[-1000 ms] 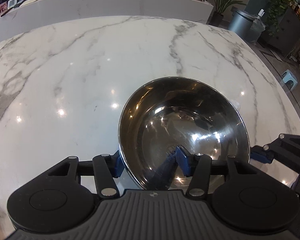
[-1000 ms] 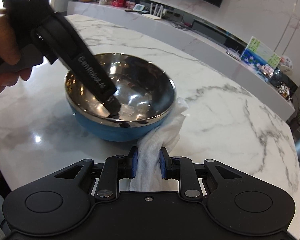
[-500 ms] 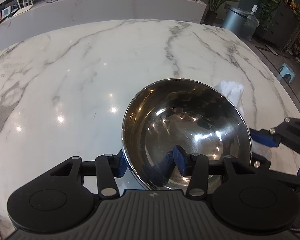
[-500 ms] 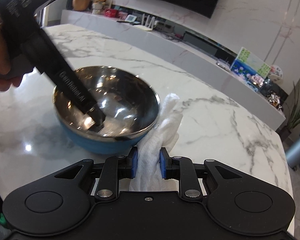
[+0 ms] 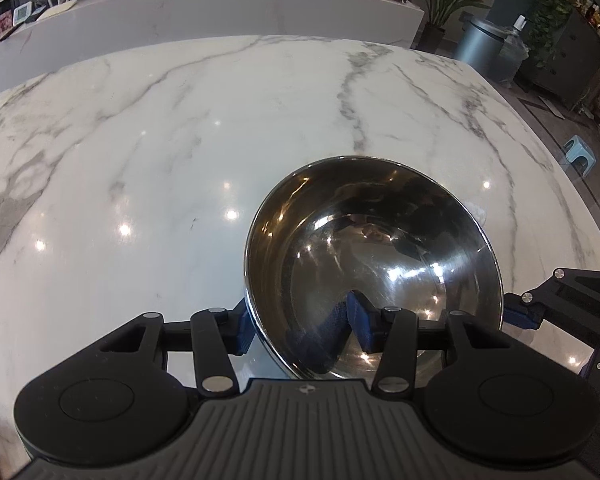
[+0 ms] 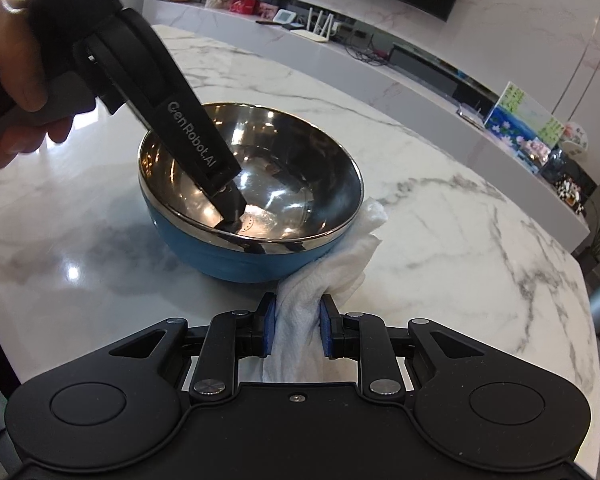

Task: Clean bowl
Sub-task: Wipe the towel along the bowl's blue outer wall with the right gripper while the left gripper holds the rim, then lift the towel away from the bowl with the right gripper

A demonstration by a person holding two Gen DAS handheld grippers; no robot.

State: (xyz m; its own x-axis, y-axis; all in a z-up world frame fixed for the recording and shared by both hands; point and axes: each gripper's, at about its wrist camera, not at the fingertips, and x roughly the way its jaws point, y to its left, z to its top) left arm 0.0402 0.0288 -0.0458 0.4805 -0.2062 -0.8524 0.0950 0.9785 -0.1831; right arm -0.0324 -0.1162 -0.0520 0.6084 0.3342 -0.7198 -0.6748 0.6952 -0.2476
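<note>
A steel bowl (image 5: 380, 248) with a blue outside (image 6: 260, 184) stands on the marble table. My left gripper (image 5: 300, 322) straddles its near rim, one pad outside and one inside against the wall. Its jaws are opening slightly, but the pads still hold the wall. In the right wrist view its finger (image 6: 230, 204) reaches down into the bowl. My right gripper (image 6: 297, 332) is shut on a white cloth (image 6: 332, 268), which lies bunched against the bowl's right outer side. Its blue pad (image 5: 520, 318) shows at the bowl's right edge in the left wrist view.
The marble table (image 6: 460, 240) stretches wide around the bowl. A person's hand (image 6: 16, 60) grips the left gripper's handle. A long white counter (image 5: 220, 12) with small items runs behind. A grey bin (image 5: 480, 48) and a blue stool (image 5: 580, 156) stand on the floor beyond.
The right gripper carried the cloth a little further along the bowl's outer side and then back. The cloth now sits tighter against the bowl. The left gripper stays on the rim.
</note>
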